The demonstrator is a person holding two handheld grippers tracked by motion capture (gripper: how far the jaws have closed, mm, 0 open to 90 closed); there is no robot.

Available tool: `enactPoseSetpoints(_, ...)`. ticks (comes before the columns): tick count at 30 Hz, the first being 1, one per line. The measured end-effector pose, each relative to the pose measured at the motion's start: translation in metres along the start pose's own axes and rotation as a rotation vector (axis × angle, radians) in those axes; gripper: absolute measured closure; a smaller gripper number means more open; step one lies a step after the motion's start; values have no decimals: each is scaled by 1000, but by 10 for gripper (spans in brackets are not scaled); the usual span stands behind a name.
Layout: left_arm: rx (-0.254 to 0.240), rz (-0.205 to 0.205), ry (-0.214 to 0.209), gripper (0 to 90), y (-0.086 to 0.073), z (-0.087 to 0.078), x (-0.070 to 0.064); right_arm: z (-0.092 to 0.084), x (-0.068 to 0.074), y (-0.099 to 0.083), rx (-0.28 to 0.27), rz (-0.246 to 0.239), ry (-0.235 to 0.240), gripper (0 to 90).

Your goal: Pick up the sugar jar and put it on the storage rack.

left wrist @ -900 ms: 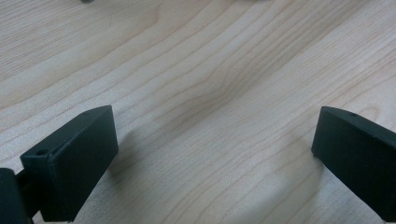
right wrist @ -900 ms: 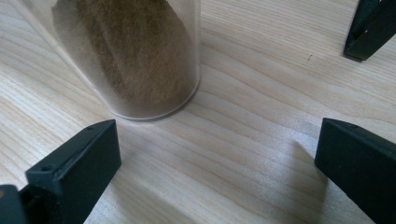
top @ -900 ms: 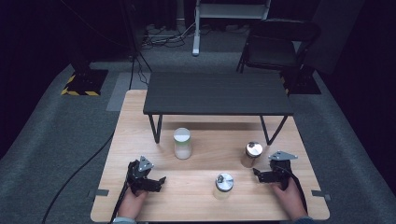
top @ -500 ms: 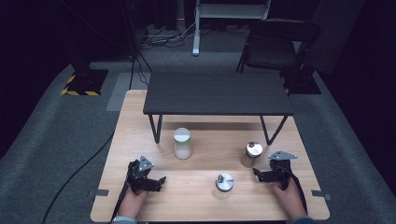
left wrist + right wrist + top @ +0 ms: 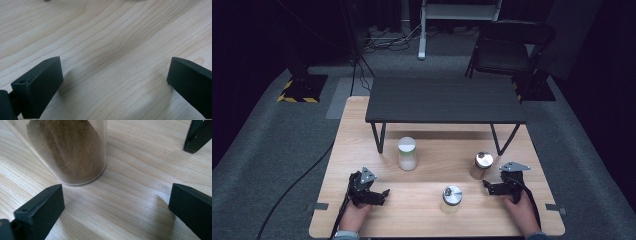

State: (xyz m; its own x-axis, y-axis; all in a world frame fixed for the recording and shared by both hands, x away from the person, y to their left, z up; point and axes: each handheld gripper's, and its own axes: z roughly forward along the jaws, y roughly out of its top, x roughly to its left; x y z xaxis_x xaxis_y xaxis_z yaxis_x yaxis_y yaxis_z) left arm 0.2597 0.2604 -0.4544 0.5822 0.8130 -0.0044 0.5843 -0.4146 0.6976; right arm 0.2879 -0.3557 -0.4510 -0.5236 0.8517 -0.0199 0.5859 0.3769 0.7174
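Both hands rest low, left gripper (image 5: 382,194) and right gripper (image 5: 488,186) with jaws spread wide, empty.

Light wooden table (image 5: 362,130) on grey carpet. Black low bench (image 5: 444,100) stands across its far half. Three jars upright on the wood: white-lidded (image 5: 407,153) left of centre, brown-filled (image 5: 482,165) right, metal-lidded (image 5: 451,199) near centre

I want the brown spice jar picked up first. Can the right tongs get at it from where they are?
Probably yes: the right tongs sit open beside the brown spice jar, with bare table between.
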Motion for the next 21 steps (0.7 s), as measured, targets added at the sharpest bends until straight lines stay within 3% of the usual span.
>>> enactPoseSetpoints(9, -11, -9, -11, 30, -1, -1, 2, 0, 0, 0, 0, 0, 0, 0)
enactPoseSetpoints(10, -43, -53, -47, 40, -5, -1, 9, 0, 0, 0, 0, 1, -1, 0)
enactPoseSetpoints(11, -43, -53, -47, 37, -5, -1, 9, 0, 0, 0, 0, 1, -1, 0)
enactPoseSetpoints(12, -85, -80, -62, 34, -7, -4, 12, 1, 1, 1, 2, 9, -7, 0)
enactPoseSetpoints(13, -85, -80, -62, 34, -7, -4, 12, 1, 1, 1, 2, 9, -7, 0)
enactPoseSetpoints(14, -158, -73, -55, 34, -13, -10, 10, 1, 1, 1, 1, 7, -8, 0)
enactPoseSetpoints(15, -158, -73, -55, 35, -13, -10, 10, 1, 2, 1, 2, 9, -8, 0)
enactPoseSetpoints(16, -200, -68, -53, 35, -16, -13, 9, 1, 2, 1, 2, 9, -8, 0)
enactPoseSetpoints(17, -286, -62, -44, 35, -23, -18, 6, 1, 2, 1, 1, 10, -10, 0)
enactPoseSetpoints(21, -396, -41, -8, 50, -30, -22, -3, 0, 2, 0, 0, 10, -11, 0)
